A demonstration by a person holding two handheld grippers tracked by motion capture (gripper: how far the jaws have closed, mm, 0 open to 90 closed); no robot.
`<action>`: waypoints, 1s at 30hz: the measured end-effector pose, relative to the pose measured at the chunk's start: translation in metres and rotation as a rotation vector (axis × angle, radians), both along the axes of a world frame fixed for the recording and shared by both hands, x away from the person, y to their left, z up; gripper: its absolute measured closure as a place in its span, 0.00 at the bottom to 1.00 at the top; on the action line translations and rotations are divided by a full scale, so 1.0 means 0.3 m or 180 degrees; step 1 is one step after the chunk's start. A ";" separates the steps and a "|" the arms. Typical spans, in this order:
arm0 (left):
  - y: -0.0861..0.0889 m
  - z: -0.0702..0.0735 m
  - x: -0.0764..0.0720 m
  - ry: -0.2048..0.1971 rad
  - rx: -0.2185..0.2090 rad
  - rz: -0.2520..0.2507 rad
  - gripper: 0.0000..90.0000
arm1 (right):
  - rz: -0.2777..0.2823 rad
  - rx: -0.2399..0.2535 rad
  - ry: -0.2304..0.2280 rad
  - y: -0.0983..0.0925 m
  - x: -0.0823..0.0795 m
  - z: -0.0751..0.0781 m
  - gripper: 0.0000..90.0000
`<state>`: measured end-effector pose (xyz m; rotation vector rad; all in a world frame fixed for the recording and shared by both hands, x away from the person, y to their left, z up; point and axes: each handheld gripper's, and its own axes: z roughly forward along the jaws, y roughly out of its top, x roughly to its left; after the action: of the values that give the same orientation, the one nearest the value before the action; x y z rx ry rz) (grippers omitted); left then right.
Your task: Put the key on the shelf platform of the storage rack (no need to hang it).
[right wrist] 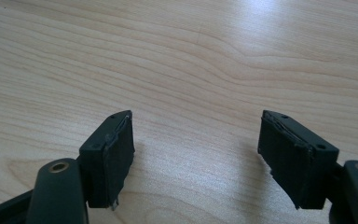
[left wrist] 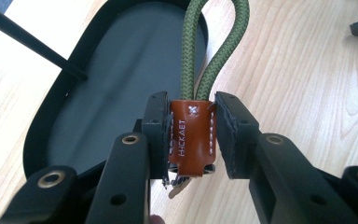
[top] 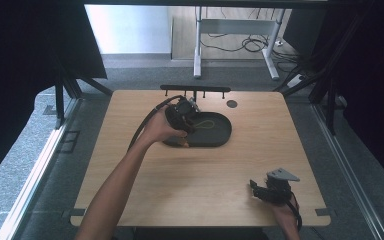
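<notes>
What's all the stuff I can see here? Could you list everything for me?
Table: one, light wood, centre of the high view.
Tray: one, dark grey oval, far middle of the table.
Cord loop: one, olive green, lying over the tray and its rim.
Leather tab: one, brown with white stitching, joining the cord ends, between the left gripper's jaws.
Rack: one, black bar with pegs, at the table's far edge.
Round hole cover: one, dark, near the far edge.
Desk frame: one, white, on the floor beyond.
Left gripper: black, shut on the tab, over the tray.
Right gripper: black, open over bare table at near right.
</notes>
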<state>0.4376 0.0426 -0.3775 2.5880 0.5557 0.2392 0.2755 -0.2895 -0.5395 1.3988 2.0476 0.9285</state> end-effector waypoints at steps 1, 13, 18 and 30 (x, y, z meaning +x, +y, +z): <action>-0.002 0.000 0.010 -0.0017 0.0007 -0.0009 0.75 | -0.0007 -0.0001 -0.0005 0.001 0.001 -0.001 0.31; -0.009 0.003 0.079 -0.0005 -0.0027 0.0078 0.75 | 0.0031 -0.0013 0.0037 0.004 0.009 -0.001 0.31; -0.014 0.001 0.101 -0.0017 -0.0022 0.0070 0.75 | 0.0046 -0.0010 0.0049 0.008 0.014 -0.002 0.31; -0.014 -0.029 0.152 -0.0013 -0.0053 0.0152 0.75 | 0.0057 -0.0004 0.0065 0.008 0.016 -0.003 0.31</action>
<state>0.4832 0.0384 -0.3863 2.5598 0.6162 0.2548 0.2803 -0.2871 -0.5403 1.3967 2.0786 0.9239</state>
